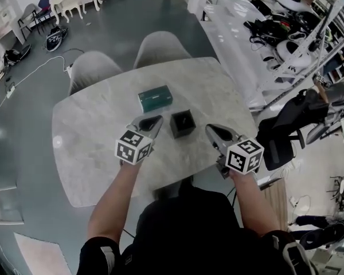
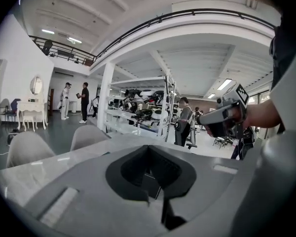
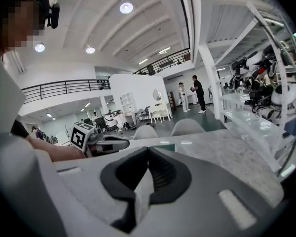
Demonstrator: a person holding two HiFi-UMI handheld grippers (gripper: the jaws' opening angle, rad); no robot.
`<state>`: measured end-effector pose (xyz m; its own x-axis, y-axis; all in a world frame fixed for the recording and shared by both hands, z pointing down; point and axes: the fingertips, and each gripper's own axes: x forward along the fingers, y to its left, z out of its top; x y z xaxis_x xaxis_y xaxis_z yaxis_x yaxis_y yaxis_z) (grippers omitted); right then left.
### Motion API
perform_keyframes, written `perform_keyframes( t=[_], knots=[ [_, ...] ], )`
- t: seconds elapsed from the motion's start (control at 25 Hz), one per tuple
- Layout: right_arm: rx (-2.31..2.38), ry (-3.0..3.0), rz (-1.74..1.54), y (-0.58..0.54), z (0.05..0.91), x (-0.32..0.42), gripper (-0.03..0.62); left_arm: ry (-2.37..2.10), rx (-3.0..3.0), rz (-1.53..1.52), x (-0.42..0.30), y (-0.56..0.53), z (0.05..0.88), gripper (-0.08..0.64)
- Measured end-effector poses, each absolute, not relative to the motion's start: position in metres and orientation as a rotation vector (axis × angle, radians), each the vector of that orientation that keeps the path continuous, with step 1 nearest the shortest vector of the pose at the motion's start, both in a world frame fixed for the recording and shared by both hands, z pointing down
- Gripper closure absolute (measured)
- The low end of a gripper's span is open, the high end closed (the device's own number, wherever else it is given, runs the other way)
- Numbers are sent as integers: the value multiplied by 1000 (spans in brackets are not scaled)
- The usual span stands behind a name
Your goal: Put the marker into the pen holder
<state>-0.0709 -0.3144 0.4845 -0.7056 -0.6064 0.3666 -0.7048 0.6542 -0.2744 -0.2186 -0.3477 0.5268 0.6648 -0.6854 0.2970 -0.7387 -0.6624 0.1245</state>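
- The left gripper (image 1: 158, 120) was held low over the near part of the marble table (image 1: 92, 130), its nose pointing up and to the right toward the pen holder (image 1: 182, 125).
- In the left gripper view its tongs (image 2: 147, 148) were pressed together at the tips with nothing between them. A dark shape showed through the gap behind the tips.
- The right gripper (image 1: 210, 129) was held just right of the holder, its nose angled up and to the left, so the two noses converged on the holder.
- The right gripper's tongs (image 3: 148, 150) were likewise closed tip to tip and empty.
- Both bare forearms, left (image 1: 112, 193) and right (image 1: 249, 199), reached forward from the body, with the hands over the table's near edge.
- The black square pen holder stood upright on the table between the two grippers, touching neither.
- A teal box (image 1: 155, 98) lay just beyond it.
- Whether the marker was inside the holder could not be told.
- Two grey chairs (image 1: 92, 67) stood at the table's far side.
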Motion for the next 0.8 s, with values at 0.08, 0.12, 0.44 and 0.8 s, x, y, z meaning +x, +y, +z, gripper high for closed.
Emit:
perform_keyframes(
  t=[0.08, 0.12, 0.44, 0.8],
  knots=[
    [1062, -2648, 563, -310, 477, -71, 589, -1126, 2695, 291, -213, -341, 516, 551],
    [1061, -2658, 550, -308, 473, -67, 589, -1115, 2721, 262, -208, -338, 508, 549],
    [1088, -2692, 540, -294, 455, -45, 589, -1179, 2740, 39, -202, -310, 434, 549],
    [1109, -2803, 489, -277, 434, 21, 589, -1315, 2737, -8, -156, -310, 407, 549]
  ],
)
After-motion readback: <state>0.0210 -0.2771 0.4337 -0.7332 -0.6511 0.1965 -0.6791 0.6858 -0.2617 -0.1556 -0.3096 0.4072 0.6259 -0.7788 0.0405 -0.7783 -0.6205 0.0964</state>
